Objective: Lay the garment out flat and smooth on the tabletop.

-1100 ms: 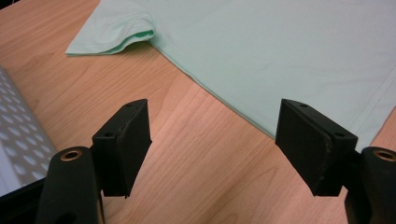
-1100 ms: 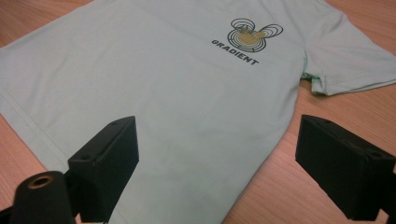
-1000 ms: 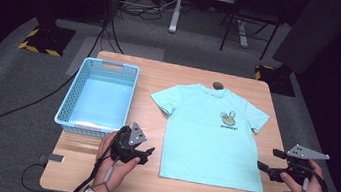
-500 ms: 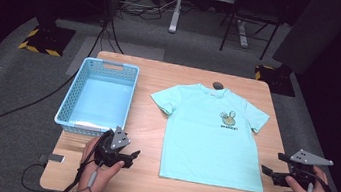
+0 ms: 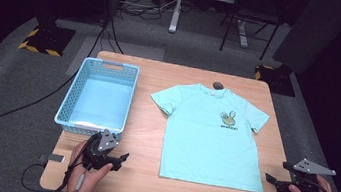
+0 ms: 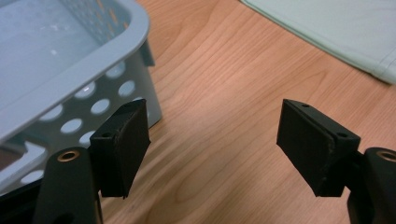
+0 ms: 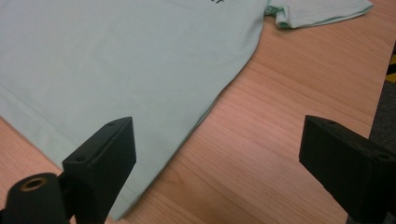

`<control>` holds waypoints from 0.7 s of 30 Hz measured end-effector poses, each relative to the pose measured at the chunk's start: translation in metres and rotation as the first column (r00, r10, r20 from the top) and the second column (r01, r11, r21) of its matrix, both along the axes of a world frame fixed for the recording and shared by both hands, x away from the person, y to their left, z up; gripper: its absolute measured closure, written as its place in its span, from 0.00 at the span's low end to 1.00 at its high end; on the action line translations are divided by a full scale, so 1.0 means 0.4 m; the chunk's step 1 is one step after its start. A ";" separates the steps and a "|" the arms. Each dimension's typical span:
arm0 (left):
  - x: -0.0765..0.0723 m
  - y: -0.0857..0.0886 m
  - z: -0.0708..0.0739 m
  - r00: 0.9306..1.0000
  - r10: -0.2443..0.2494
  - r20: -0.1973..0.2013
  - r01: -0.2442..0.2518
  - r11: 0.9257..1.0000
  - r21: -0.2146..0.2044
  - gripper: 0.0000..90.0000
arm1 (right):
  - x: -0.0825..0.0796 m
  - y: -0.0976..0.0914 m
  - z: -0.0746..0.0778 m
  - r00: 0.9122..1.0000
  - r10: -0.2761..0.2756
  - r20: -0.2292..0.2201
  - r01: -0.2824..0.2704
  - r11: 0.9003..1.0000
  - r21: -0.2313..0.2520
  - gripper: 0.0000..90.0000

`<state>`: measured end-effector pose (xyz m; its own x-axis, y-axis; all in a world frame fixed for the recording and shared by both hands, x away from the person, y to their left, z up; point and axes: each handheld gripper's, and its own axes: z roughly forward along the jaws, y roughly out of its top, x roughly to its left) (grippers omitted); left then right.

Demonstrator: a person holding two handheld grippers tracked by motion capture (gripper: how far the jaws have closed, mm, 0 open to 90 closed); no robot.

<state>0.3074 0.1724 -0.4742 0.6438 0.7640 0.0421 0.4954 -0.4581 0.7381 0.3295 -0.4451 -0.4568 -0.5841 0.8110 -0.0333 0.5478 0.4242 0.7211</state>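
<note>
- Both claws stand with jaws wide apart and nothing between the pads: the left gripper (image 5: 108,157) sits at the near-left of the table, the right gripper (image 5: 283,184) at the near-right edge.
- Laid flat and face up in the middle-right of the wooden table (image 5: 141,183) is the mint T-shirt (image 5: 208,136), collar toward the far side, hem toward the person, both sleeves spread out.
- In the right gripper view, the shirt (image 7: 116,65) has its side seam and near hem corner just ahead of the jaws, cloth smooth against the wood.
- As I judge it, the work has not begun: no fold shows, no part of the shirt is lifted, and neither claw touches it. Grasping, folding and probably placing in the basket all remain.
- Left of the shirt stands the light-blue basket (image 5: 68,112), apart from the cloth by a strip of bare wood; the left gripper view shows the basket's perforated corner (image 6: 107,100) close beside that claw's left jaw.
- A small dark round object (image 5: 217,85) rests at the far edge, just beyond the collar.
- Room to move: bare wood lies along the near edge and between basket and shirt; the right sleeve reaches close to the table's right edge, so there is little margin there.
</note>
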 end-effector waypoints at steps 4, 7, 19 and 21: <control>-0.003 0.024 -0.009 1.000 0.005 -0.003 -0.005 1.000 0.007 0.28 | -0.010 -0.014 -0.014 1.000 -0.015 -0.007 0.015 1.000 -0.002 0.12; -0.005 0.041 -0.016 1.000 0.019 -0.007 -0.019 1.000 0.010 0.28 | -0.014 -0.020 -0.024 1.000 -0.021 -0.011 0.021 1.000 -0.004 0.12; -0.024 0.110 -0.043 0.996 0.076 -0.042 -0.076 0.997 0.014 0.27 | -0.016 -0.022 -0.074 0.998 -0.026 -0.054 0.026 1.000 -0.011 0.12; -0.024 0.121 -0.052 0.995 0.083 -0.054 -0.082 0.996 0.021 0.27 | -0.016 -0.021 -0.082 0.998 -0.027 -0.061 0.026 1.000 -0.016 0.12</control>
